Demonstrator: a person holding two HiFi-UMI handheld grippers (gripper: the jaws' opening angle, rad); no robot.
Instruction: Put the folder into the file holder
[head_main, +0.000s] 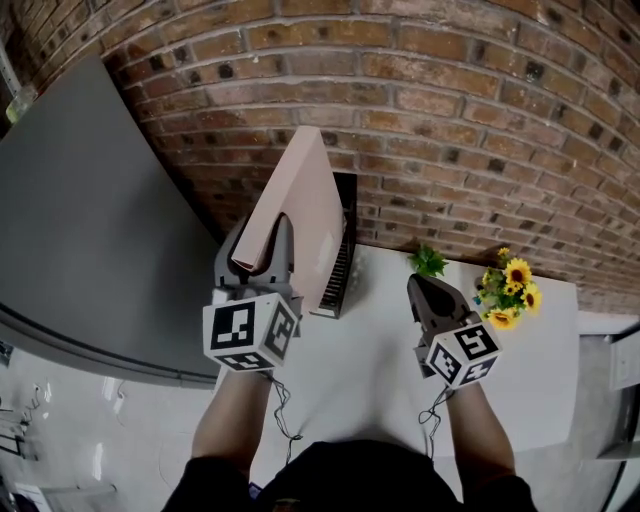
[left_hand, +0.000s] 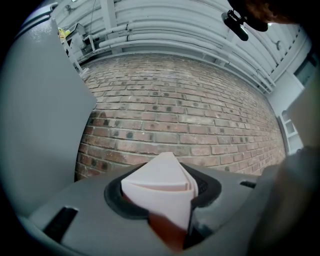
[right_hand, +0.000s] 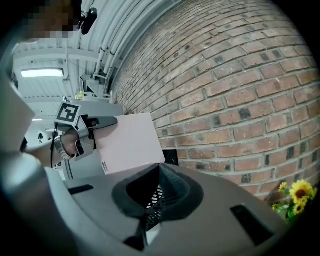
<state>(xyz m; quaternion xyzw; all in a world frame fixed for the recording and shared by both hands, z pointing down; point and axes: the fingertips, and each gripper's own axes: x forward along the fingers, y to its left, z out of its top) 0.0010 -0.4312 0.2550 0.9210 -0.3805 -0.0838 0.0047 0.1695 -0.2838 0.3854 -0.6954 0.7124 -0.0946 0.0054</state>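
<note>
Folder (head_main: 310, 195) pinched in left gripper (head_main: 262, 245), right gripper (head_main: 420, 288) fingers (right_hand: 181, 192) together

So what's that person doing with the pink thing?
A person is holding up a pink folder with the left gripper, its fingers clamped on one edge. The folder is right by the black mesh file holder on the white table, against the brick wall. The right gripper is shut and empty, near the sunflowers.

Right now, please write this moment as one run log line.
left gripper: shut on folder | right gripper: shut, empty | folder: raised, not yet in file holder
</note>
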